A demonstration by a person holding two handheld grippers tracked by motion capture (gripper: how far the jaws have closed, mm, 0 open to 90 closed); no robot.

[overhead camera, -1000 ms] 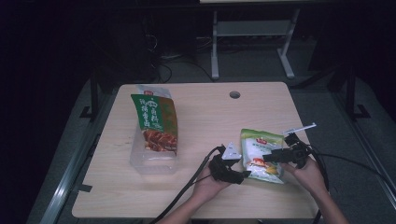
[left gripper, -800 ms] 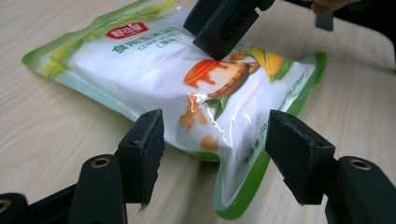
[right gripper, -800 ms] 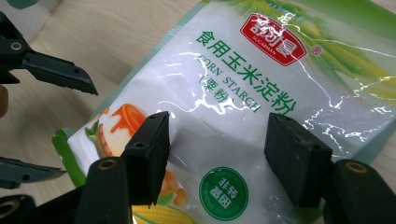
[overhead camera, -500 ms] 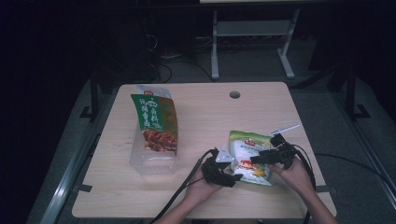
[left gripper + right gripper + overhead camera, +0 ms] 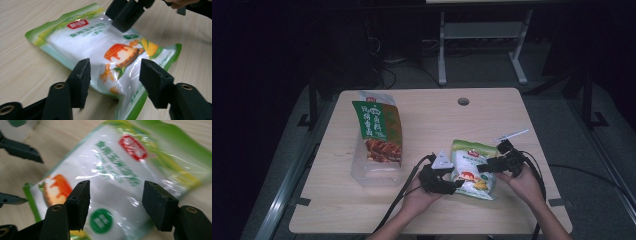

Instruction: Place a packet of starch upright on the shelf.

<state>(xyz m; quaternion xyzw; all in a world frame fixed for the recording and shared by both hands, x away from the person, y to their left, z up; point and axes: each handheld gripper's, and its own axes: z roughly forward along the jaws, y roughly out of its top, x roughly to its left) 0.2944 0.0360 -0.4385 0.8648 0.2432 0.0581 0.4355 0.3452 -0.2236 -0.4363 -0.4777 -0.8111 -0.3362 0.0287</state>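
Small green-and-white pouch [image 5: 472, 169] lies flat on the wooden table [image 5: 432, 125], label up, w/ a gripper on each side of it.

Left gripper [image 5: 451, 186] sits at the pouch's near-left corner. In the left gripper view [image 5: 113, 72] its jaws are spread, and they've just been closing in a bit; the pouch's lower end w/ the corn and pot print lies between and beyond the fingers [image 5: 81, 75], but the pads aren't pressing on it, gap visible both sides.

Right gripper [image 5: 484, 167] comes in from the pouch's right edge, tips over the middle of the pack. In the right gripper view [image 5: 116, 198] the jaws are spread too, the white centre of the pouch and its round green badge between the fingers [image 5: 157, 202], no pinch; can't tell if the tips touch the film. The red logo end of the pouch is beyond the fingertips. Left gripper's tips show at that view's left edge, just beside the pouch corner.

Well apart, off past the left gripper: bigger green-brown food bag [image 5: 377, 130] lying on a clear plastic box [image 5: 364, 175]
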